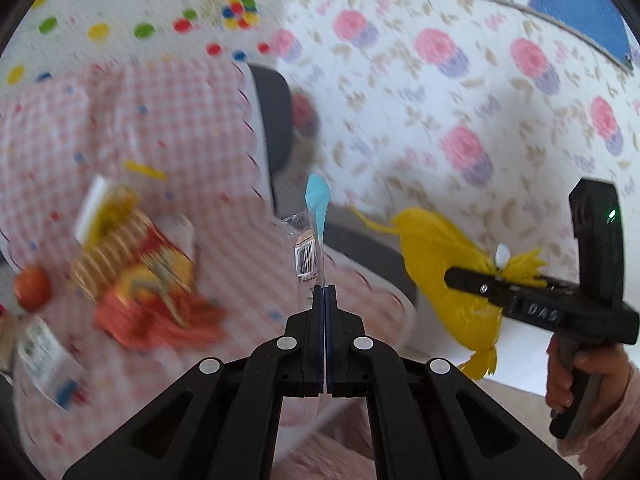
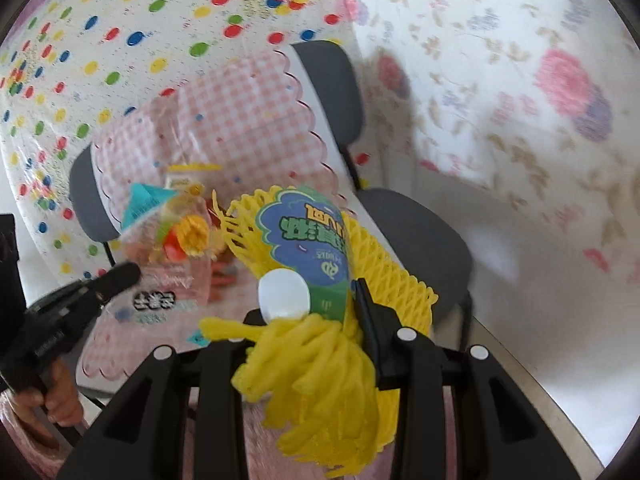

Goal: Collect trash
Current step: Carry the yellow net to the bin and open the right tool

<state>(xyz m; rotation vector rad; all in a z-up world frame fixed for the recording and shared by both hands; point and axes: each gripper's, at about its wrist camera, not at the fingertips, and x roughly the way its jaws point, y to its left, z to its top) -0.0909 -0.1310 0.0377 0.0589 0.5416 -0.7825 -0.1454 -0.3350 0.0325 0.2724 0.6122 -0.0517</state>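
Observation:
My left gripper (image 1: 325,294) is shut on the lower edge of a clear plastic wrapper (image 1: 308,248) with a light-blue top and a barcode label; the wrapper stands up from the jaws. From the right wrist view, that left gripper (image 2: 126,272) and its wrapper (image 2: 168,248) are at the left. My right gripper (image 2: 310,308) is shut on a yellow foam net (image 2: 320,380) that carries a green-and-blue label (image 2: 308,232); the bunched net hides its left finger. In the left wrist view the right gripper (image 1: 460,278) and the net (image 1: 436,272) hang at the right.
A pink checked cloth (image 1: 168,120) covers a grey chair (image 2: 332,76) and bears blurred wrappers, a biscuit pack (image 1: 132,272) and an orange ball (image 1: 32,286). A second grey seat (image 2: 420,236) stands to the right. Dotted and floral sheets hang behind. A hand (image 1: 572,376) grips the right tool.

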